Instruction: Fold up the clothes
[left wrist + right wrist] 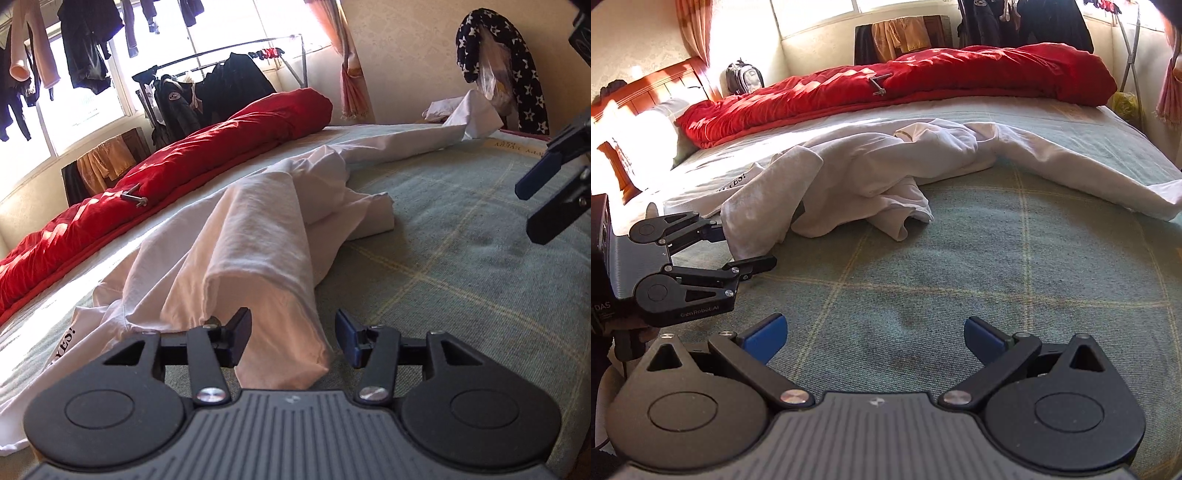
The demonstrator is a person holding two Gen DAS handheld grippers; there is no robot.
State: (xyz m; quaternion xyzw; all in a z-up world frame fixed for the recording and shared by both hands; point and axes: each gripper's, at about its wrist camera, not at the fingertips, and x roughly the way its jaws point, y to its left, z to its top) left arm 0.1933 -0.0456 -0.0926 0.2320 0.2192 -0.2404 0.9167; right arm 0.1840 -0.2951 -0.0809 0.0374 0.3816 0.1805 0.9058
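The white long-sleeved shirt (pixel 886 173) lies crumpled on the bed (pixel 997 266), over the green checked blanket, with black printed letters showing near its edge toward the headboard. It is not folded: the body is bunched in the middle and the cloth is full of ridges. Its long axis runs across the right wrist view, from the sleeve end near the left hand-held gripper (pixel 738 247) to the other sleeve (pixel 1108 177), which stretches flat toward the foot of the bed.

The left hand-held gripper (pixel 293 341) is clearly the nearer one. Its jaws stand moderately apart, on both sides of the cuff end of the sleeve (pixel 258 258), and they hold nothing; whether the pads already touch the cloth I cannot tell. From this gripper the sleeve rises straight forward toward the bunched body.

The right hand-held gripper (pixel 875 339) has its jaws wide apart and empty, above bare blanket, well apart from the shirt, which lies ahead of it.

In my judgement, the coming move depends on the left side closing on this cuff, and the sleeve would then need to be pulled along its own length.

A red quilt (pixel 905 81) lies behind the shirt, near the window.
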